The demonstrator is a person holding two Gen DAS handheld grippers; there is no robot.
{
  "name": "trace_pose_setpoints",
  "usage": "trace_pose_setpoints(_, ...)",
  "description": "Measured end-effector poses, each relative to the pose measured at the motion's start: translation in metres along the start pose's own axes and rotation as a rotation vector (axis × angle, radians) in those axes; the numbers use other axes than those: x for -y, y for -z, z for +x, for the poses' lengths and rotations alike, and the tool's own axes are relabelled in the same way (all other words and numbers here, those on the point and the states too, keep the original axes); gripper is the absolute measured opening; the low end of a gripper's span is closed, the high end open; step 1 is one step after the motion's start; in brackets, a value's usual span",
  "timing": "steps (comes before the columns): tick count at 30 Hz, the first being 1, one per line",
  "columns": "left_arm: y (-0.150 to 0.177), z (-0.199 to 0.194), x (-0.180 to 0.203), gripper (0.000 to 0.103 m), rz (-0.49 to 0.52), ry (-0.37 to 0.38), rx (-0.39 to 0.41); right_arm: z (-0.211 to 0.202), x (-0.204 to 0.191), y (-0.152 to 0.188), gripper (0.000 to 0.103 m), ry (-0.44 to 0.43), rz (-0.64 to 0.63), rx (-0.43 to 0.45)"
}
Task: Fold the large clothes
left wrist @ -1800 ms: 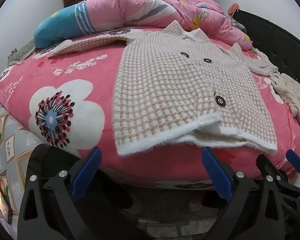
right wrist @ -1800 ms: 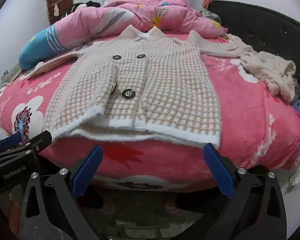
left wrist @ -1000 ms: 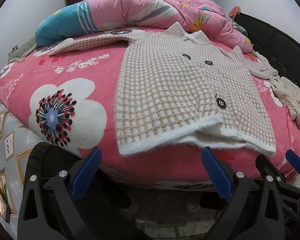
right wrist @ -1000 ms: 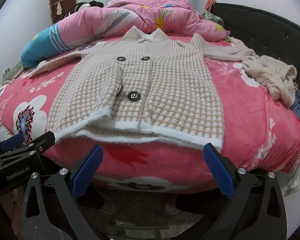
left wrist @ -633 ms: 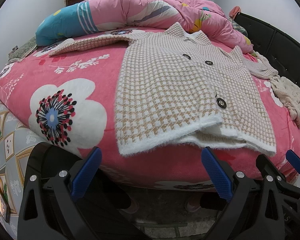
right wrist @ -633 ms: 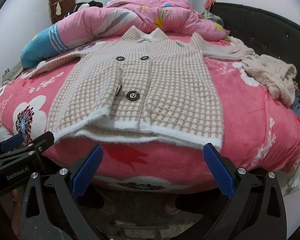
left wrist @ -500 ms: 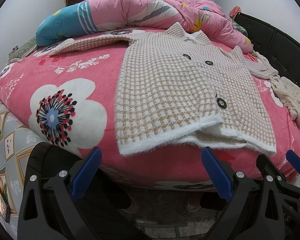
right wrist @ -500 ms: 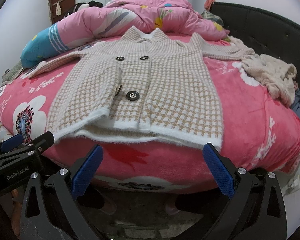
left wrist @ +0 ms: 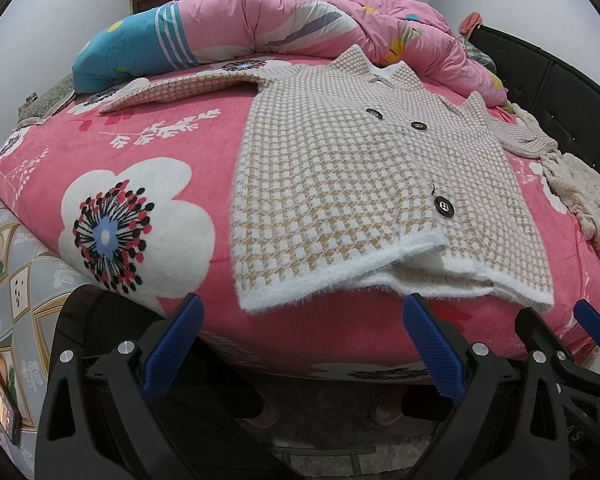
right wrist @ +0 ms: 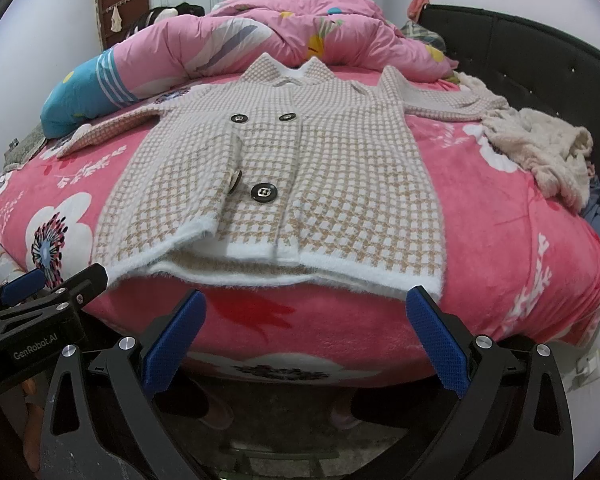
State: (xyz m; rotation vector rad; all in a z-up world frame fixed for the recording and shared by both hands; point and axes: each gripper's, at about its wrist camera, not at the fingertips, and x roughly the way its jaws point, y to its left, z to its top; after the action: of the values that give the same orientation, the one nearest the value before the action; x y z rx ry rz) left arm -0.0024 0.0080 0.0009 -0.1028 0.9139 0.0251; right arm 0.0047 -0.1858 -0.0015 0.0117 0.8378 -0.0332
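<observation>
My wide-open, empty left gripper (left wrist: 300, 344) and right gripper (right wrist: 306, 338) face the houndstooth coat (right wrist: 300, 168), its long axis toward 12 o'clock.

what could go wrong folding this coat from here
The coat's fluffy hem overhangs the bed edge, so pulling it could slide the coat off. The open front flap may bunch when lifted. The far sleeve touches a cream garment and might drag it along.

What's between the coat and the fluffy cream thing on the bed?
Only bare pink blanket lies between the coat and the cream garment, though the coat's sleeve reaches it farther back; the right wrist view shows it.
</observation>
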Motion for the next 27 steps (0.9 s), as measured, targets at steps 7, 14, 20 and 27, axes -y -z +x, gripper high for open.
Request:
trace_pose_setpoints(7, -0.0001, -0.0001, 0.0, 0.098, 0.0, -0.001, 0.0, -0.0001, 0.0002, -0.0001, 0.096, -0.002, -0.001, 0.0)
trace_pose_setpoints(14, -0.0013, -0.0003, -0.0027, 0.098, -0.004, -0.003, 0.002, 0.0012, 0.0012, 0.0009, 0.096, 0.0, -0.001, 0.001)
trace_pose_setpoints(20, -0.0012, -0.0004, -0.0027, 0.098, -0.004, -0.003, 0.003, 0.0018, 0.0012, 0.0019, 0.096, -0.001, 0.0, 0.002)
trace_pose_setpoints(27, -0.0018, -0.0007, -0.006, 0.098, -0.006, -0.005, 0.002, 0.0027, 0.0013, 0.0025, 0.096, -0.001, 0.001, 0.001)
